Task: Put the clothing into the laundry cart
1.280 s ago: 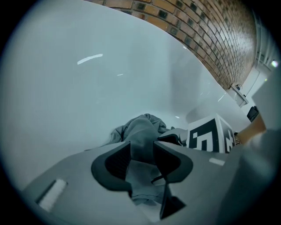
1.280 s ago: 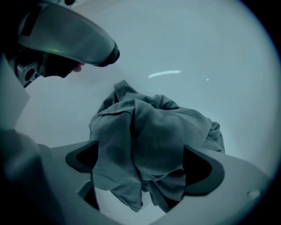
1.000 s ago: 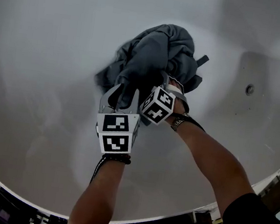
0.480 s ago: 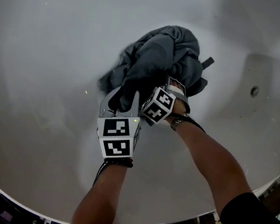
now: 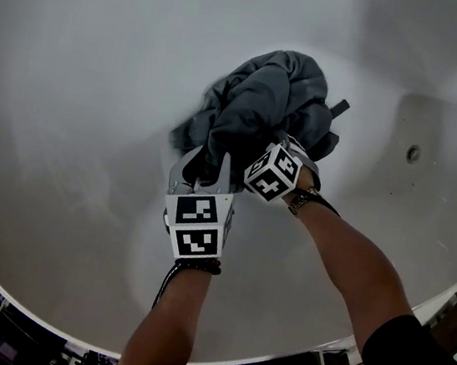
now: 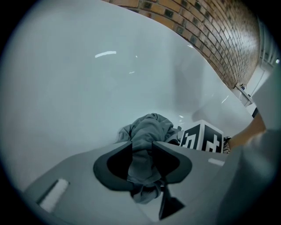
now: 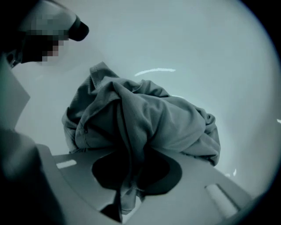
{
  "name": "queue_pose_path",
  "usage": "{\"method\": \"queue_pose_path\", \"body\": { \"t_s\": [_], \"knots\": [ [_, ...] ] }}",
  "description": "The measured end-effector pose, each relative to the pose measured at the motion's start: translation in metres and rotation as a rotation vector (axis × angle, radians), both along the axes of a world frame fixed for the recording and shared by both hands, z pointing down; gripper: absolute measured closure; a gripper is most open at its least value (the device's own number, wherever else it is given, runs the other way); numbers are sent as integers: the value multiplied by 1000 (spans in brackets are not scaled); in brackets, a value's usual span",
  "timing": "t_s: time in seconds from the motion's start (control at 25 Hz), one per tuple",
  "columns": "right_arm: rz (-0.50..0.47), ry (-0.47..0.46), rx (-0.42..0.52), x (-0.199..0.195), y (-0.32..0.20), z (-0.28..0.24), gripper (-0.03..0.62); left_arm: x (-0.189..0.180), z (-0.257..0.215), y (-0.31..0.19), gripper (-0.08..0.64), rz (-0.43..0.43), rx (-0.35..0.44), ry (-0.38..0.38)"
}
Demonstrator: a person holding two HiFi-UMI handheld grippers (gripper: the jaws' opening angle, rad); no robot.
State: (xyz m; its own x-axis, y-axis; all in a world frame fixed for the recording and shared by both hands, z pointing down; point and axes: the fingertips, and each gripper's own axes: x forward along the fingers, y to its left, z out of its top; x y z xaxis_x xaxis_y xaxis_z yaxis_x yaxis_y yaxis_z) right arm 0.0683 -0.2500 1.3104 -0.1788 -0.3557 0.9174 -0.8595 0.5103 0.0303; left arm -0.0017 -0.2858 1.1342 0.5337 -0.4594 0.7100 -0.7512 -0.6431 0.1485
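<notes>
Clothing gripped in tub, cart nowhere in view

In the head view the white tub (image 5: 92, 74) filled almost the whole frame. The left gripper (image 5: 204, 166) reached up from six o'clock and met the heap at its seven o'clock edge. Its jaws had just been closing. In the left gripper view they stood fairly wide, with a thick fold of grey cloth filling the gap and both pads against it, so it looked like a hold on a fat bunch of fabric.

The clothing (image 5: 260, 106), a crumpled dark grey garment, sat bunched just above the tub's centre, toward one o'clock, and rested on the tub's white surface.

The right gripper (image 5: 300, 150) came in at the heap's five o'clock edge, close beside the left one. Its jaws had also just been closing. In the right gripper view they stood narrow, with a thin fold pinched between the pads and hanging down through them.

At three o'clock a small round fitting (image 5: 412, 153) showed on the tub wall, well apart from the garment.

As for progress, the grasp seemed made with both tools, though most of the garment lay in the tub. The lift, the carry and the drop into the laundry cart were all left to do, and no view showed the cart.
</notes>
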Motion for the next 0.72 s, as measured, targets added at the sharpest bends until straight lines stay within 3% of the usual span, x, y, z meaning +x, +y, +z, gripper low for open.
{"method": "queue_pose_path", "body": {
  "t_s": [0.36,0.72],
  "knots": [
    [65,-112,46,4,23,-129,526,11,-111,11,442,-2,13,8],
    [85,-182,115,12,40,-312,529,6,-260,36,491,-50,19,22]
  ]
}}
